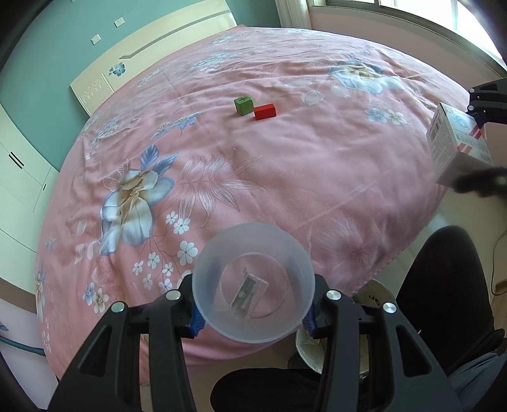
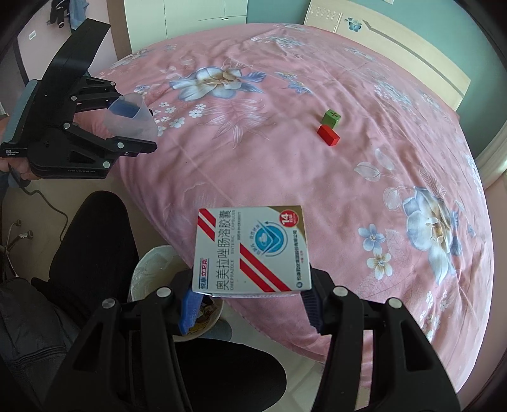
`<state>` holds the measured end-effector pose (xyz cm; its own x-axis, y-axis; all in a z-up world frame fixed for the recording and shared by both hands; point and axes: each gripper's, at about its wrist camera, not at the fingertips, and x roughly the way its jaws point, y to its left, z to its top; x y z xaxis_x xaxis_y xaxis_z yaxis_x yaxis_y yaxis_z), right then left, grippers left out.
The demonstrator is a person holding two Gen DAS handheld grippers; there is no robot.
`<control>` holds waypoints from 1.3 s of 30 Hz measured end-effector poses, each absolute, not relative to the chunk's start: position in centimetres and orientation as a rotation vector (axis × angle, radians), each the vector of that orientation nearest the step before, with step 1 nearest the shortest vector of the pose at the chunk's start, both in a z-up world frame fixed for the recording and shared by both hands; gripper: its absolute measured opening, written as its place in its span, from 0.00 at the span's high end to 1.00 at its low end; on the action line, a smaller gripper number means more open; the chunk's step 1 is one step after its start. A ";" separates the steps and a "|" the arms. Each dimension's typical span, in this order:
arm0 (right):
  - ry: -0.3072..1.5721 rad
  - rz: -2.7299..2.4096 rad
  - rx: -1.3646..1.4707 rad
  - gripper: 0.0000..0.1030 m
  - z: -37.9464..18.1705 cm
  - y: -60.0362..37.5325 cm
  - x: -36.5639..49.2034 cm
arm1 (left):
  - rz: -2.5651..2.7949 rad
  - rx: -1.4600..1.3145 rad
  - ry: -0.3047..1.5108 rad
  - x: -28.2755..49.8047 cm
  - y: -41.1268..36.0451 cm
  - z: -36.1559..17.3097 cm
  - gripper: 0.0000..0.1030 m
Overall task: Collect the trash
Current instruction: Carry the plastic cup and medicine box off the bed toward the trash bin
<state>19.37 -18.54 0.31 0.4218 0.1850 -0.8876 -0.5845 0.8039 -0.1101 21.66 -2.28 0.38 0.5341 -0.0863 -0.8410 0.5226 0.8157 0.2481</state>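
Observation:
My left gripper (image 1: 252,312) is shut on a clear plastic cup (image 1: 253,282) and holds it above the bed's near edge; something small and flat lies in its bottom. It also shows in the right wrist view (image 2: 131,115). My right gripper (image 2: 250,304) is shut on a white medicine box (image 2: 252,250) with red stripes, held over the bed's edge near a white trash bin (image 2: 152,266) on the floor. The box shows at the right edge of the left wrist view (image 1: 456,142). A green cube (image 1: 243,105) and a red block (image 1: 265,111) lie mid-bed.
The bed (image 1: 317,177) has a pink flowered cover. The person's black-clad legs (image 2: 92,253) are by the bin. A headboard (image 1: 152,54) and white wardrobe (image 1: 19,177) stand behind. A window (image 1: 412,9) is at the far right.

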 end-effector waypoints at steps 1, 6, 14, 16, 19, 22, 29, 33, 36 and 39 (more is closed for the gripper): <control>1.031 0.510 -0.443 0.47 0.3 -18.3 18.9 | -0.390 0.522 0.944 21.0 -2.3 0.3 0.53; 1.029 0.534 -0.474 0.47 -0.1 -17.2 16.4 | -0.413 0.549 0.946 18.5 -2.4 -0.4 0.53; 1.048 0.588 -0.505 0.47 -2.0 -15.3 13.0 | -0.450 0.573 0.961 15.3 -2.6 -2.5 0.53; 1.054 0.598 -0.521 0.47 -2.8 -14.8 12.2 | -0.465 0.579 0.965 14.5 -2.6 -3.2 0.53; 1.065 0.624 -0.531 0.47 -3.8 -14.2 11.0 | -0.484 0.591 0.978 13.4 -2.8 -4.5 0.53; 1.082 0.644 -0.540 0.47 -5.1 -13.7 10.3 | -0.499 0.601 0.991 12.6 -2.9 -5.8 0.53; 1.139 0.697 -0.547 0.47 -9.1 -12.6 9.4 | -0.520 0.605 1.050 11.3 -2.7 -9.8 0.53; 1.178 0.721 -0.553 0.47 -11.9 -12.0 9.2 | -0.528 0.604 1.084 10.8 -2.8 -12.1 0.53; 1.201 0.739 -0.564 0.47 -13.8 -11.6 9.3 | -0.529 0.611 1.109 10.5 -2.9 -13.9 0.53; 1.226 0.755 -0.568 0.47 -15.5 -11.2 9.4 | -0.532 0.607 1.136 10.5 -3.1 -15.4 0.53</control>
